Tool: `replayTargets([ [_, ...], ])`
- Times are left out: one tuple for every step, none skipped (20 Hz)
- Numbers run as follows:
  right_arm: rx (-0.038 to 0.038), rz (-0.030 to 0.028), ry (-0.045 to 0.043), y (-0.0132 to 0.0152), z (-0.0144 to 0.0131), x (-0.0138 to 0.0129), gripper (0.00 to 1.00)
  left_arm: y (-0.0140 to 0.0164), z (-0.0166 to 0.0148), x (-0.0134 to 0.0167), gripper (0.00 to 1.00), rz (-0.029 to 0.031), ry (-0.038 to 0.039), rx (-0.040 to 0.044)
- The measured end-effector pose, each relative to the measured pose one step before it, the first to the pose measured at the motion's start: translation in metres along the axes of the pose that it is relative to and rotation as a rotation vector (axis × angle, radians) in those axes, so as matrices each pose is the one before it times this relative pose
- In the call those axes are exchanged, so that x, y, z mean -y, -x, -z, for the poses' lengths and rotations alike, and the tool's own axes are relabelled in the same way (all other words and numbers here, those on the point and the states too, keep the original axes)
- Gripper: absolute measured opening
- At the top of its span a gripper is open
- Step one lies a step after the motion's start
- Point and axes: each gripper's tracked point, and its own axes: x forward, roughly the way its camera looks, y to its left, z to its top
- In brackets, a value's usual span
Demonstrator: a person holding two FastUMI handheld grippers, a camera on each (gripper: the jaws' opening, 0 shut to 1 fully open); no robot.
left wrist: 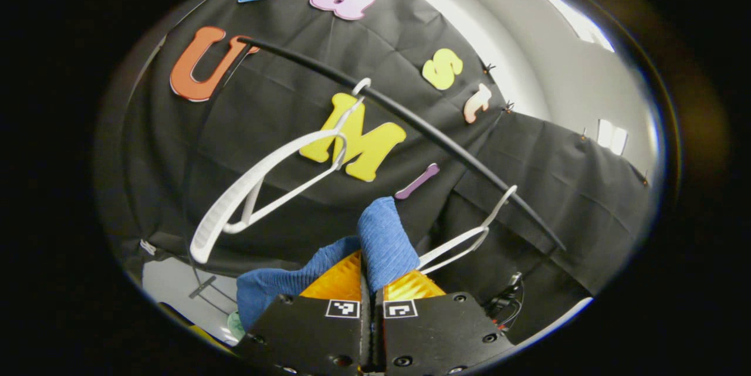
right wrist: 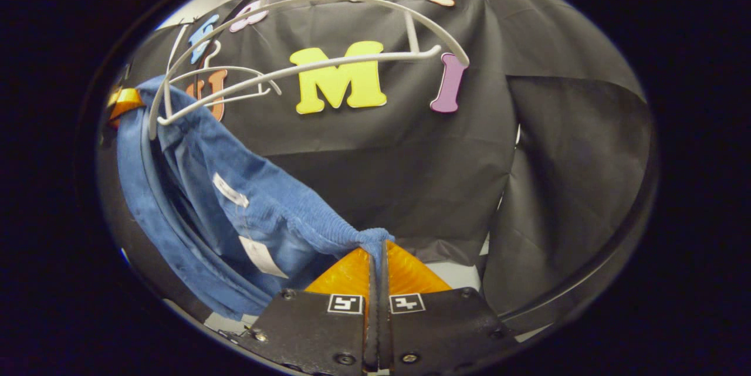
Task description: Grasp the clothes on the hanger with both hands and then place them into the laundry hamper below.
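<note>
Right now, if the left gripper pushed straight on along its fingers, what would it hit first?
Beyond the blue garment pinched in the left gripper, probably the black rail with its white hangers, then the booth's cloth wall; depth is uncertain.

Left gripper [left wrist: 371, 282]: at the bottom of the left gripper view, fingers pressed together on a fold of cloth.
Blue garment [left wrist: 384, 241]: a ribbed fold stands up from between the fingers; the rest trails down to the left.
Rail [left wrist: 410, 124]: thin black bar running from upper left to lower right.
Near hanger [left wrist: 258, 188]: white, bare, hooked on the rail.
Far hanger [left wrist: 469, 235]: white, hooked lower on the rail, just beside the garment fold.
</note>
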Motion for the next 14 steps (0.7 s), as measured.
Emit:
replayTargets([
  [-0.00337, 0.00264, 0.00422, 0.00031, 0.00193, 0.00137, 0.04, -0.00202, 0.01272, -0.00505, 0.01, -0.01605, -0.00821, -0.02167],
  [-0.0038, -0.00255, 0.00079, 0.00036, 0.00238, 0.00018, 0.04, -0.00051, 0.01494, -0.00324, 0.01, -0.01759, -0.01644, -0.02226],
  [-0.00456, -0.00154, -0.00123, 0.00396, 0.00445, -0.0017, 0.04, -0.00303, 0.0116, -0.00407, 0.01, -0.02102, -0.02137, -0.01846],
  [-0.00387, -0.00248, -0.00314, 0.00275, 0.00324, -0.00143, 0.04, -0.00138, 0.01337, -0.00252, 0.01, -0.02118, -0.02069, -0.01562],
  [-0.00452, -0.0058, -0.00112, 0.00388, 0.00312, -0.00235, 0.04, -0.00217, 0.01343, -0.00283, 0.01, -0.02069, -0.01771, -0.0149],
  [-0.00757, -0.0054, 0.00051, 0.00158, 0.00352, -0.00377, 0.04, -0.00447, 0.01359, -0.00355, 0.01, -0.02064, -0.01883, -0.01594],
  [-0.00925, -0.00929, 0.00145, -0.00011, 0.00684, -0.00244, 0.04, -0.00382, 0.01433, -0.00295, 0.01, -0.02559, -0.01689, -0.01071],
  [-0.00859, -0.00766, -0.00285, -0.00232, 0.00357, -0.00357, 0.04, -0.00212, 0.01505, -0.00542, 0.01, -0.0182, -0.01913, -0.0132],
  [-0.00944, -0.01125, -0.00851, -0.00146, 0.00499, -0.00487, 0.04, -0.00096, 0.01483, -0.00413, 0.01, -0.01318, -0.00551, -0.01309],
  [-0.00855, -0.01191, -0.01193, -0.00078, 0.00255, -0.00549, 0.04, -0.00201, 0.01426, -0.00316, 0.01, -0.00632, 0.01352, -0.0183],
  [-0.00951, -0.01259, -0.00993, -0.00117, 0.00413, -0.00541, 0.04, -0.00348, 0.01201, -0.00277, 0.01, -0.00523, 0.0133, -0.01422],
  [-0.00779, -0.00873, -0.01011, -0.00284, 0.00296, -0.00469, 0.04, -0.00415, 0.01143, -0.00264, 0.01, -0.00387, 0.01419, -0.00877],
  [-0.00662, -0.01086, -0.01152, -0.00277, 0.00341, -0.00387, 0.04, -0.00555, 0.0107, -0.00084, 0.01, -0.00298, 0.01939, -0.00936],
  [-0.0075, -0.01046, -0.01337, -0.00345, 0.00193, -0.00532, 0.04, -0.00396, 0.01004, 0.00149, 0.06, 0.00336, 0.02858, -0.00876],
])
